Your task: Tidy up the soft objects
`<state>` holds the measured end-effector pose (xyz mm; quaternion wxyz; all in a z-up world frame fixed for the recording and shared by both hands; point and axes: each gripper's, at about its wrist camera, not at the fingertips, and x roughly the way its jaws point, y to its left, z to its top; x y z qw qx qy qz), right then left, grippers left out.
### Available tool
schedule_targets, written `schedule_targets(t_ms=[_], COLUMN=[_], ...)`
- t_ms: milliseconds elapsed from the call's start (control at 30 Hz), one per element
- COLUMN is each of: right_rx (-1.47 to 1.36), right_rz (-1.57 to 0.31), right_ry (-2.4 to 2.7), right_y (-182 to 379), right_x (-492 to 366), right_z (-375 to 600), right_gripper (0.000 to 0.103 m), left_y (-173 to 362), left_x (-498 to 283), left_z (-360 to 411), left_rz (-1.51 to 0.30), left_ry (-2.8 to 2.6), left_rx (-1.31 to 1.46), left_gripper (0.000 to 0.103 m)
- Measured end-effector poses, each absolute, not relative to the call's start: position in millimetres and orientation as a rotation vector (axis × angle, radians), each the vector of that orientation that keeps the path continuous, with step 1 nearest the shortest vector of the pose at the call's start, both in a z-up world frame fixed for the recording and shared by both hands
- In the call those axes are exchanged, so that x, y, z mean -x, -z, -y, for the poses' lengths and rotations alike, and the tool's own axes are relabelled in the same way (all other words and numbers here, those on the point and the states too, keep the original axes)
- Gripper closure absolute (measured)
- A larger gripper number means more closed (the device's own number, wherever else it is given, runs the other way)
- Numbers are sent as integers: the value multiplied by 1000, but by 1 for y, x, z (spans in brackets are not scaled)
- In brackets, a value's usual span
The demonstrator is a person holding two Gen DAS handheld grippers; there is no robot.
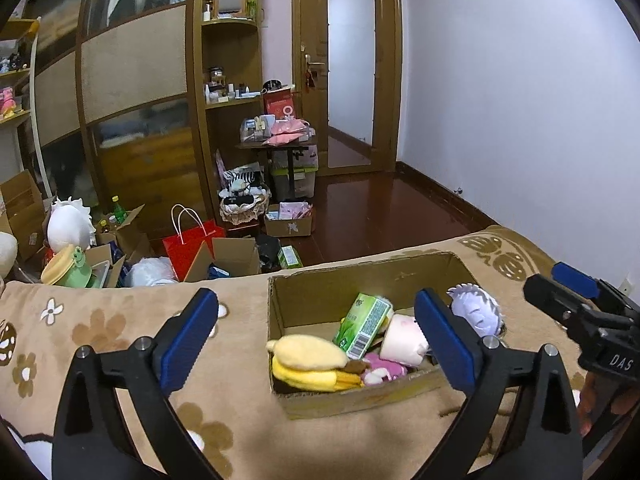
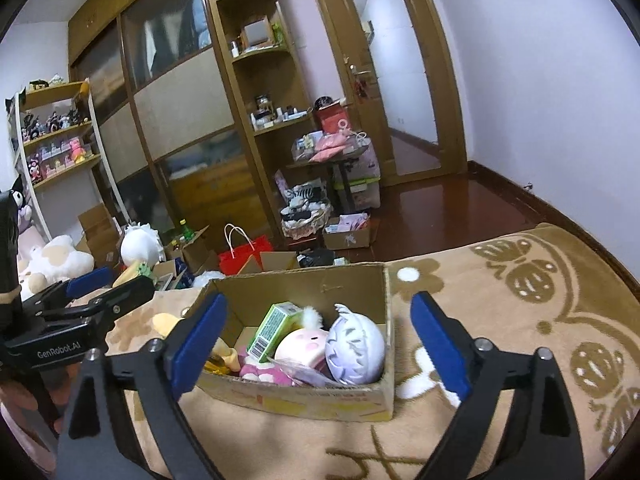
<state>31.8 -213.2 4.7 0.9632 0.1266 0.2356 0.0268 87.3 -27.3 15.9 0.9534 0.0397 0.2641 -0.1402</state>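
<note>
Both grippers' fingers gape empty before the cardboard box, blanket open around.

One cardboard box, four plush toys, one green carton

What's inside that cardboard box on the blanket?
The cardboard box holds a yellow banana plush, a green carton, a pink-faced doll, a pale purple plush and a pink toy. Whatever lies beneath them is covered.
</note>
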Motion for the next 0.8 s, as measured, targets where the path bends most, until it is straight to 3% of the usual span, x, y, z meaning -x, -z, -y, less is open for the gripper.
schedule_targets(t_ms=[800], right_rx=[-237], right_rz=[-512], right_ry=[-18], right_y=[-14], right_x=[44], right_z=[217], right_gripper=[0], left_y=[-19], left_x=[-4], left_z=[22], left_rz=[-489], left_ry=[282], left_rx=[-199], left_gripper=[2])
